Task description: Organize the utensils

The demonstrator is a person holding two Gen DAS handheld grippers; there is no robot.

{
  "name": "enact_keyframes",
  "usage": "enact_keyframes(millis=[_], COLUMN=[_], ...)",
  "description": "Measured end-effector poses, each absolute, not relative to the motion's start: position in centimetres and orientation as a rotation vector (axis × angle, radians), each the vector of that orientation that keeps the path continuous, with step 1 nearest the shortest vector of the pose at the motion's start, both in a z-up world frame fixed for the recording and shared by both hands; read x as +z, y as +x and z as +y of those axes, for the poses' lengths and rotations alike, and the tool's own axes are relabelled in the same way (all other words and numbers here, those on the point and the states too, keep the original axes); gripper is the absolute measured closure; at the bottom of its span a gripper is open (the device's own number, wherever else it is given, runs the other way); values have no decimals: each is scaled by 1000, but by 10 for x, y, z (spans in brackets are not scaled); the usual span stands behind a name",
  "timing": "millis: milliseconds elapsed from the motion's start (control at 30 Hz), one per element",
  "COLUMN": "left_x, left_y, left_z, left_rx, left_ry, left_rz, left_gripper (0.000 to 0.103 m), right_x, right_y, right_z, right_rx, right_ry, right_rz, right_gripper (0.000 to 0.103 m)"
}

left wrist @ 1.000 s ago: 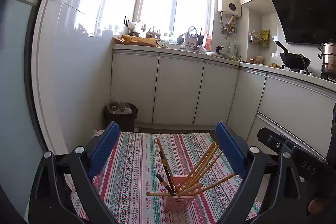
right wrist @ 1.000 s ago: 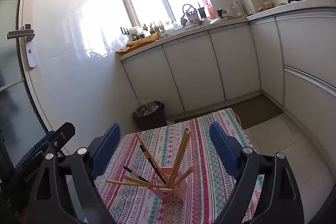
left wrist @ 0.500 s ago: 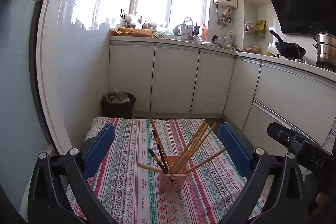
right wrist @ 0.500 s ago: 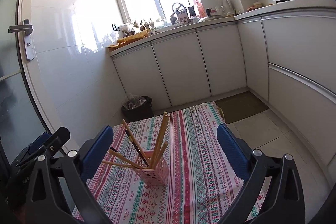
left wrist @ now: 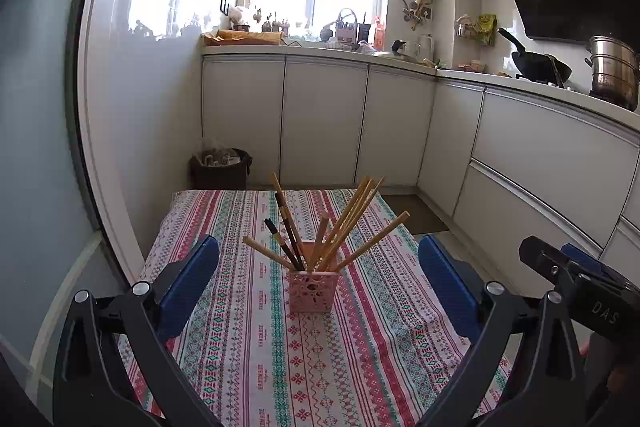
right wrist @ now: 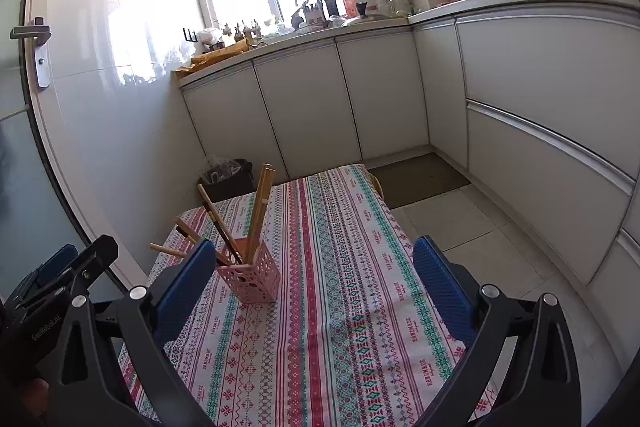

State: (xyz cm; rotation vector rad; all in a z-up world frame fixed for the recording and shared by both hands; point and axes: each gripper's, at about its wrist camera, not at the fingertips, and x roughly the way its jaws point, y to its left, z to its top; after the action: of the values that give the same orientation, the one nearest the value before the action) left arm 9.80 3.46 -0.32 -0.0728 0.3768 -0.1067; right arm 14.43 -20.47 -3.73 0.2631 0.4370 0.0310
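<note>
With both the left gripper (left wrist: 318, 279) and right gripper (right wrist: 314, 277) spread wide and empty, approach the pink holder (left wrist: 313, 289) of chopsticks (left wrist: 352, 223) mid-table slowly, pinching one stick without tipping it.

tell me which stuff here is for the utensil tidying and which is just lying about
For the job:
- pink holder
- chopsticks splayed in it
- left gripper, jaws open
- right gripper, jaws open

Just lying about:
- striped tablecloth
- bin
- wok
- steel pot
</note>
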Motion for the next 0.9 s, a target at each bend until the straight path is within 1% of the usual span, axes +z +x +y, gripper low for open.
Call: enact_keyframes(millis=[400,900], left_x=[-19,0], left_y=[54,23], left_z=[34,21], left_rx=[-74,-66], left_ry=[-159,-124], left_rz=[450,426], left_gripper=[7,7], right_x=[-36,-41], right_y=[97,70], right_z=[-207,-211], right_rx=[-3,-55], right_ry=[249,233], right_rz=[487,507], right_gripper=[7,7])
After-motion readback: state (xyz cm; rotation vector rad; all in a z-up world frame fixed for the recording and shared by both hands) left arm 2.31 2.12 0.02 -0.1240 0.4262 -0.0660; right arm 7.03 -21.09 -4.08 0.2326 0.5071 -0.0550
